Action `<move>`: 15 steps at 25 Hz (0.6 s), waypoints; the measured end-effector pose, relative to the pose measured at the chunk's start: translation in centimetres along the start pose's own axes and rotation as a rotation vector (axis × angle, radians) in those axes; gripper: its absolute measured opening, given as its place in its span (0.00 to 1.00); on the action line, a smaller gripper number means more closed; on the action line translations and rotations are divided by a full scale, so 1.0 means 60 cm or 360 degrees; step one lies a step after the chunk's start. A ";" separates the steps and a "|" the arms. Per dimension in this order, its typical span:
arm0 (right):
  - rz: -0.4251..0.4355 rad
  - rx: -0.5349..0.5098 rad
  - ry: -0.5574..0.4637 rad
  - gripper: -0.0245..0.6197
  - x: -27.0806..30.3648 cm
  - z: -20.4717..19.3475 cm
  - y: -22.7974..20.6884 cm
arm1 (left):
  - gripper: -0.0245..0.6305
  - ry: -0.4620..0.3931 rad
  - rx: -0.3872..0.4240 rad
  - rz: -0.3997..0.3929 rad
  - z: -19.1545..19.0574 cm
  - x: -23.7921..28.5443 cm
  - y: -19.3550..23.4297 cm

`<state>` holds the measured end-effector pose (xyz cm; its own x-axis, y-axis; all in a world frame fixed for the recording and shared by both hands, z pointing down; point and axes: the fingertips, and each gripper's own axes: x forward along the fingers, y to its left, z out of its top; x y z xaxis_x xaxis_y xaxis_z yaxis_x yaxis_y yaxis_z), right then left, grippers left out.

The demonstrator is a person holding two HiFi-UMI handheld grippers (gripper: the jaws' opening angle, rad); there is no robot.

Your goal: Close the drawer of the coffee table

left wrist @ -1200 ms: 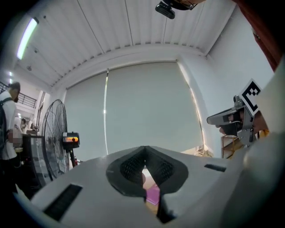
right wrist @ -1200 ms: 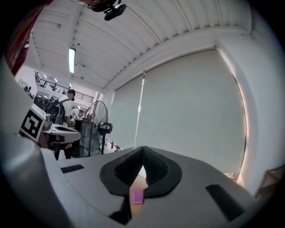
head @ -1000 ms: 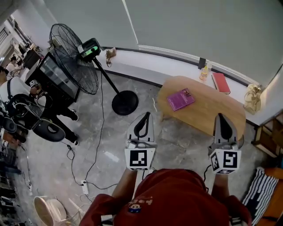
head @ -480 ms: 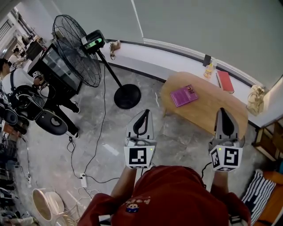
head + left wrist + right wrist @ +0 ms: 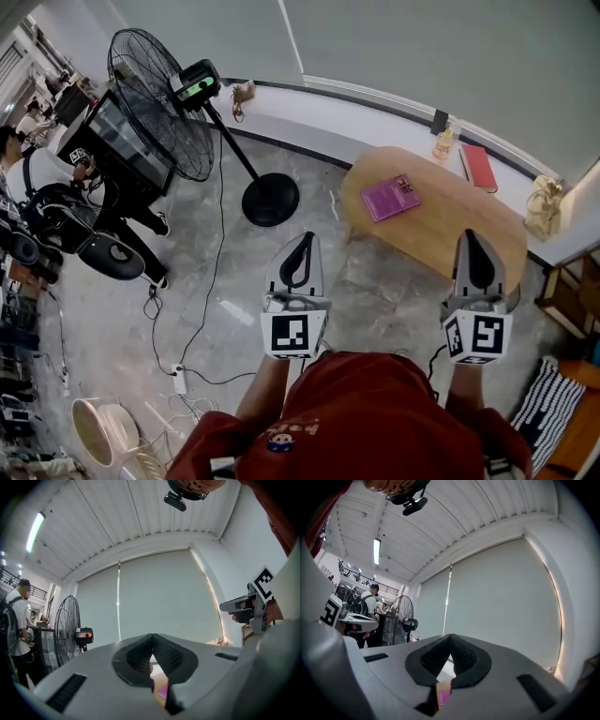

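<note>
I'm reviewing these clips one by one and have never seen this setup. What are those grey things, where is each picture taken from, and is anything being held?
There is no robot: a person in a red top holds a hand tool in each hand, the left gripper and the right gripper. Each has two jaws and a cube with square markers. The wide picture comes from a camera on the person's head, looking down; the other two come from cameras riding on the grippers, looking along their jaws. Both pairs of jaws are closed together with nothing between them. Ahead stands a wooden coffee table with a purple book on top; no drawer shows from here. A standing fan is on the floor to the left.
</note>
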<state>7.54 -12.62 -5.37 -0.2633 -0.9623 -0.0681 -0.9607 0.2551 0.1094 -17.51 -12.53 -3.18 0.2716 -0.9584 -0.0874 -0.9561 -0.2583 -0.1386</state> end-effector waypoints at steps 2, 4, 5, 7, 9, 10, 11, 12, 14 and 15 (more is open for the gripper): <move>-0.0006 0.0004 0.0004 0.03 -0.004 -0.001 -0.001 | 0.05 0.0004 0.0001 0.0000 0.001 -0.003 -0.002; -0.0013 0.0005 0.0002 0.03 -0.008 -0.001 -0.003 | 0.05 0.0008 -0.0005 0.0000 0.000 -0.005 -0.004; -0.0015 0.0003 -0.0001 0.03 -0.009 -0.001 -0.003 | 0.05 0.0011 -0.0005 -0.0002 0.000 -0.006 -0.006; -0.0016 0.0001 -0.0004 0.03 -0.012 -0.003 -0.004 | 0.05 0.0006 0.0000 -0.0006 -0.002 -0.007 -0.008; -0.0024 -0.0004 0.0005 0.03 -0.016 -0.008 -0.005 | 0.05 0.0001 -0.0002 -0.0005 -0.003 -0.009 -0.011; -0.0032 -0.0007 0.0012 0.03 -0.019 -0.010 -0.006 | 0.05 -0.0004 -0.0002 -0.0006 -0.003 -0.010 -0.013; -0.0040 -0.0007 0.0018 0.03 -0.021 -0.012 -0.007 | 0.05 -0.0008 -0.0001 -0.0007 -0.002 -0.011 -0.015; -0.0045 -0.0006 0.0022 0.03 -0.023 -0.012 -0.008 | 0.05 -0.0008 -0.0003 -0.0008 -0.002 -0.012 -0.016; -0.0045 -0.0008 0.0022 0.03 -0.025 -0.011 -0.009 | 0.05 0.0007 -0.0010 -0.0007 -0.003 -0.014 -0.018; -0.0040 -0.0010 0.0020 0.03 -0.025 -0.010 -0.008 | 0.05 0.0017 -0.0012 -0.0007 -0.005 -0.015 -0.019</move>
<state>8.45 -11.35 -4.75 -0.2378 -0.9695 -0.0587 -0.9665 0.2301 0.1139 -16.70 -11.42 -2.67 0.2746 -0.9585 -0.0765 -0.9557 -0.2633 -0.1315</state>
